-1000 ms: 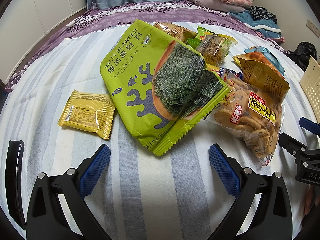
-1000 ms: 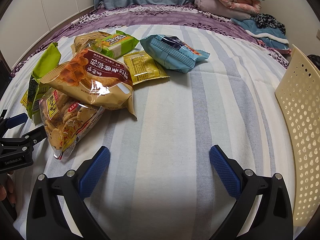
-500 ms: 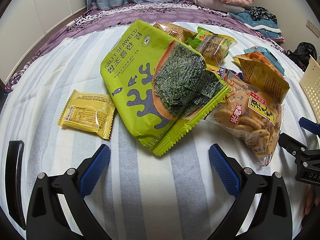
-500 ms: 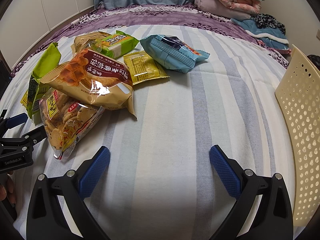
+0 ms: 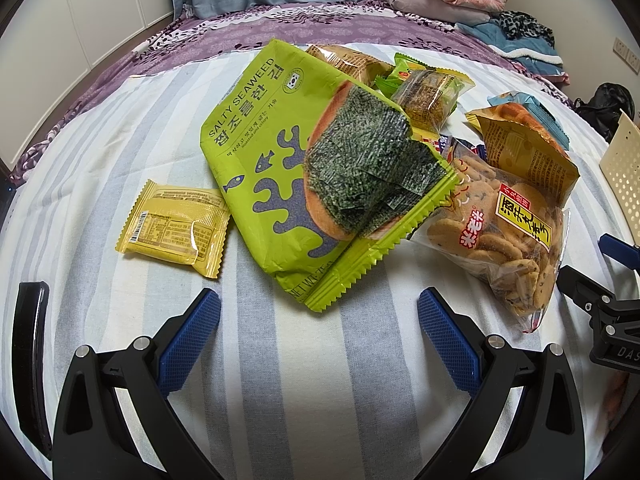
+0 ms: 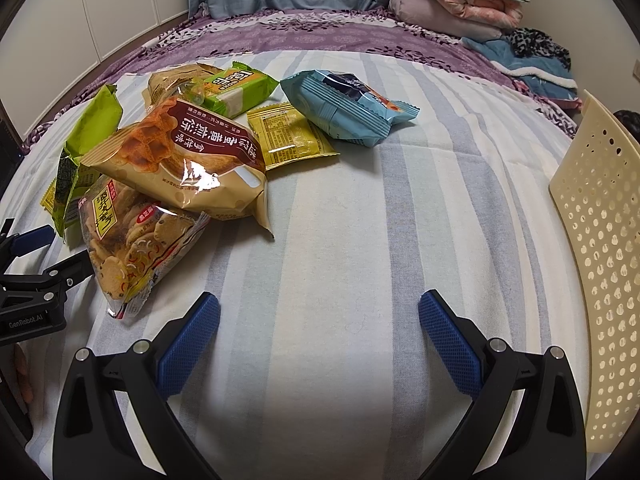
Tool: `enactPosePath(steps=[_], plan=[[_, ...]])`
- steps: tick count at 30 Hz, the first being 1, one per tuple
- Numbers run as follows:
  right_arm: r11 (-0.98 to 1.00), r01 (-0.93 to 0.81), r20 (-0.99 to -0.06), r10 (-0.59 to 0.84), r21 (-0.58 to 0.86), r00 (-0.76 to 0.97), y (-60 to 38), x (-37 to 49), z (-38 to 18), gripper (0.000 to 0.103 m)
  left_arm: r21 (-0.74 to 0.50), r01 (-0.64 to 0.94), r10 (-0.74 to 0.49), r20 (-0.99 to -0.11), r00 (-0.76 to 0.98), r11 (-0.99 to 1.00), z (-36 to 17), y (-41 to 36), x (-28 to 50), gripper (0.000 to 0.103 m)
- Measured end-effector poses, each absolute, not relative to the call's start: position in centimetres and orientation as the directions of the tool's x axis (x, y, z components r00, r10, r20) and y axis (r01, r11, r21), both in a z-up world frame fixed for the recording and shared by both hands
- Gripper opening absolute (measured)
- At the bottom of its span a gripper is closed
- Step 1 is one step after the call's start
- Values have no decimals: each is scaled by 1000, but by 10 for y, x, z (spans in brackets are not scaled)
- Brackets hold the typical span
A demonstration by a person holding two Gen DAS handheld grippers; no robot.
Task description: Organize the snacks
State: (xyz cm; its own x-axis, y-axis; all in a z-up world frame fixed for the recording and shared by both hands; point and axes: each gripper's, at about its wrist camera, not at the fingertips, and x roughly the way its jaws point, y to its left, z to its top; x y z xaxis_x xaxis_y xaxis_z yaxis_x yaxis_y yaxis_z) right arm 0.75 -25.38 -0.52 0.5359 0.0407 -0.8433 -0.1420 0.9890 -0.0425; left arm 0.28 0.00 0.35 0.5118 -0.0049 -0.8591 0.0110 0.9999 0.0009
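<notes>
The striped sheet is bare in front of the right gripper, so it has room to go forward. A holey basket wall stands on its right. On its left lies the snack pile. The seaweed bag lies near, straight in front of the left gripper. The cracker bag lies to its right.

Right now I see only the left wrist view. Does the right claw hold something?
Observer: No. The right claw is open and empty, over the striped sheet.
Operator: What lies beyond the orange-brown bag?
Observer: A small yellow packet, its far corner touching a light blue packet.
Operator: Where is the basket?
Observer: The basket is to the right of that claw; only its cream perforated wall shows.
</notes>
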Motion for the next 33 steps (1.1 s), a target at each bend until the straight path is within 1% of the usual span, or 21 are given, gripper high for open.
enactPosePath(steps=[16,22,28,31,33], plan=[[989,-140,-844,34,-49,535,-250,9,-5,98,6,11,0,-859,512,1000,2,-2,4,101],[992,-124,-844,48,-22,535,-256,7,3,98,6,4,3,-864,504,1000,6,-1,-1,100],[993,-106,-803,110,59,586,-269,7,30,98,43,15,27,-821,570,999,35,12,-22,101],[990,-116,-780,134,79,612,-270,10,44,98,17,-25,29,-808,589,1000,51,27,-21,101],[988,-124,-765,150,92,626,-270,12,51,98,-38,-53,1,-805,594,998,59,39,-17,101]])
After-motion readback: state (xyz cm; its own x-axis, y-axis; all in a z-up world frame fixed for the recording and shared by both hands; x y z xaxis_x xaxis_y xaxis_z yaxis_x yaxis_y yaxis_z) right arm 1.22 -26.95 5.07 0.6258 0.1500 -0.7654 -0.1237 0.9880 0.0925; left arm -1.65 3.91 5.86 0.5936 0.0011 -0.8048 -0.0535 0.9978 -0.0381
